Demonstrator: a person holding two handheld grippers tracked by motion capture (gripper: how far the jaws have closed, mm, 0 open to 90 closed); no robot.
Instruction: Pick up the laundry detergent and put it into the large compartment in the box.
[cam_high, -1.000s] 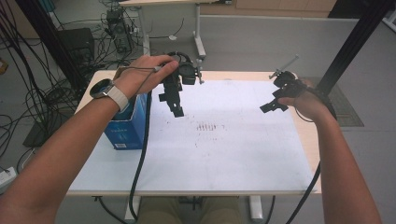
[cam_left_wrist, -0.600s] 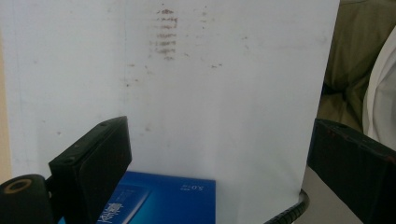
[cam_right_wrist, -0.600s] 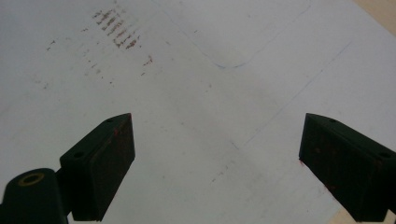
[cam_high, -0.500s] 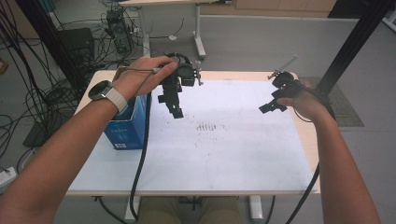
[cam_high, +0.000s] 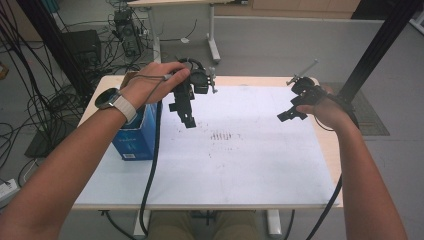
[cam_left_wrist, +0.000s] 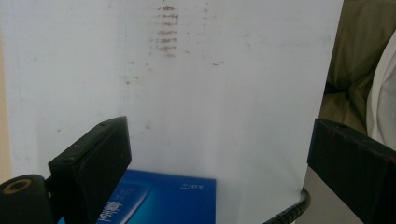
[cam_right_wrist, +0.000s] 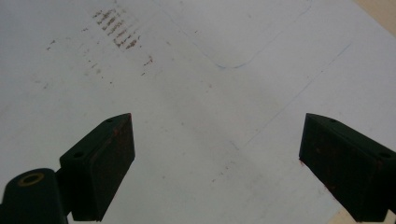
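Observation:
A blue box (cam_high: 132, 139) stands at the left edge of the white sheet (cam_high: 240, 170) that covers the table. My left gripper (cam_high: 188, 119) hovers over the sheet just right of the box, jaws pointing down. In the left gripper view the left gripper (cam_left_wrist: 219, 140) is open wide with nothing between its jaws, and the blue box (cam_left_wrist: 163, 198) lies below them. My right gripper (cam_high: 286, 116) hangs above the right side of the sheet. The right gripper view has the right gripper (cam_right_wrist: 217, 140) open and empty over bare sheet.
A patch of brown smudge marks (cam_high: 222, 135) sits at the middle of the sheet. Black cables trail from both grippers off the table's front edge (cam_high: 200, 206). A dark frame post (cam_high: 370, 50) rises at the right, and cables cover the floor at the left.

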